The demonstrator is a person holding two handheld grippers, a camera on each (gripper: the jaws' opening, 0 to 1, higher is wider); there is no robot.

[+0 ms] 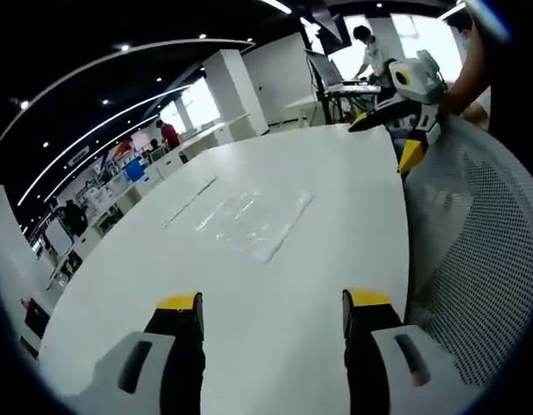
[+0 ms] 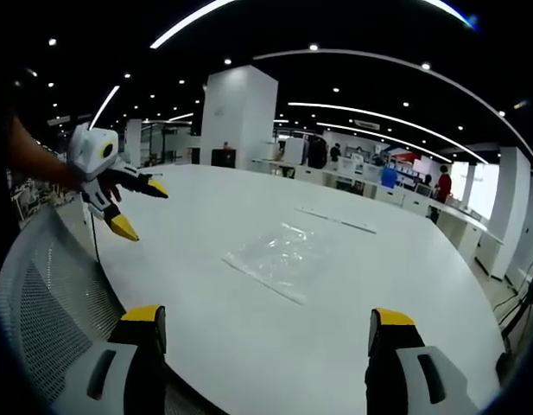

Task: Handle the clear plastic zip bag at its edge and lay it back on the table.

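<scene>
Tools (image 1: 272, 303) (image 2: 264, 320) open; zip bag (image 1: 253, 218) flat on table (image 1: 335, 173)

A large white table with a smooth matt top (image 1: 275, 285) fills the foreground, and a grey mesh chair back (image 1: 473, 251) stands against its edge. Beyond it rises a square white pillar (image 2: 238, 117), under a dark ceiling crossed by long curved light strips (image 2: 378, 60) and dotted with small round spotlights. Bright windows (image 1: 413, 39) glow at the far end. Rows of white desks (image 2: 370, 186) line the hall, where several people stand, too small to tell what they do.
</scene>
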